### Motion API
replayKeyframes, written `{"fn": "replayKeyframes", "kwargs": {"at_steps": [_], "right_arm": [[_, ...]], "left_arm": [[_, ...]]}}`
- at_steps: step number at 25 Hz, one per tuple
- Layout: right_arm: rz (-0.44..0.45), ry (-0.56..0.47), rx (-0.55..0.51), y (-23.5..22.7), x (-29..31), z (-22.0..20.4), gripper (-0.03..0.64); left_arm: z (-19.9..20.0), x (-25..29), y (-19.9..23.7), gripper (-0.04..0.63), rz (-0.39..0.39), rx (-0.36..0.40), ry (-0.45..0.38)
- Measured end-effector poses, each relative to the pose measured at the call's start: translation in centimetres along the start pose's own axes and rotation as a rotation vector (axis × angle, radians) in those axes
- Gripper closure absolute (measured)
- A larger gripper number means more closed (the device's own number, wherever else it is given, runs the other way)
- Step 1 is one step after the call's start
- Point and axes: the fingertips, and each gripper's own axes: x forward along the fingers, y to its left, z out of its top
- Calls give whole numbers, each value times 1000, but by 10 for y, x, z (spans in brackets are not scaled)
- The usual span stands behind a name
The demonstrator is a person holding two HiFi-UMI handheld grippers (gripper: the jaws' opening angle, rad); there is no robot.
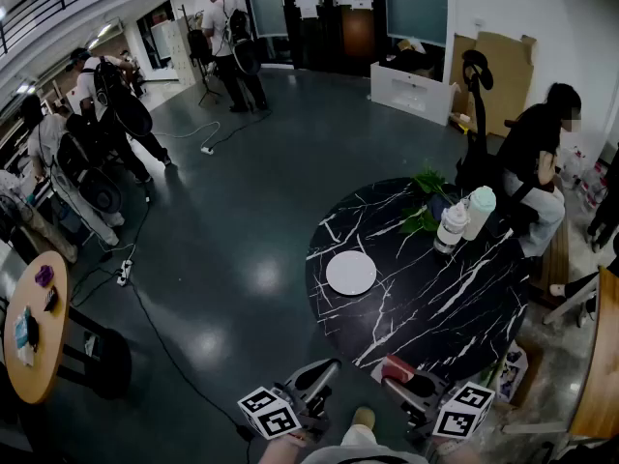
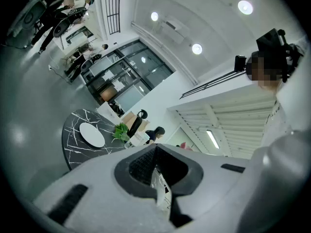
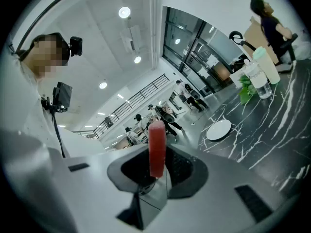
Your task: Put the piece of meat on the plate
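A red slab of meat [image 3: 156,147] stands upright between the jaws of my right gripper [image 3: 158,171], which is shut on it. In the head view the right gripper [image 1: 404,383] holds the meat [image 1: 397,368] over the near edge of the round black marble table [image 1: 455,303]. The white plate [image 1: 350,273] lies bare on the table's left part, ahead of both grippers, and is also seen as a small white plate [image 3: 218,129] [image 2: 91,134] in both gripper views. My left gripper [image 1: 324,373] [image 2: 156,174] hangs beside the table edge, jaws together with nothing in them.
Two pale drink bottles [image 1: 464,218] and a green plant [image 1: 424,201] stand at the table's far side. A person sits just beyond [image 1: 537,158]. A cable [image 1: 145,307] runs over the floor to the left, near a round wooden table [image 1: 39,327]. Several people stand at the back left.
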Motion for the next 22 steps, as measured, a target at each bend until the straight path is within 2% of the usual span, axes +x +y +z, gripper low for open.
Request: {"fn": "replayKeyframes", "kwargs": {"at_steps": [12,22], "right_arm": [[-5,18,39,-55,14,23,529],[1,56,80,-76,37,12,529]], "left_arm": [[10,41,29,586,29,19,-6],[3,46,58,586,71,-33,12]]}}
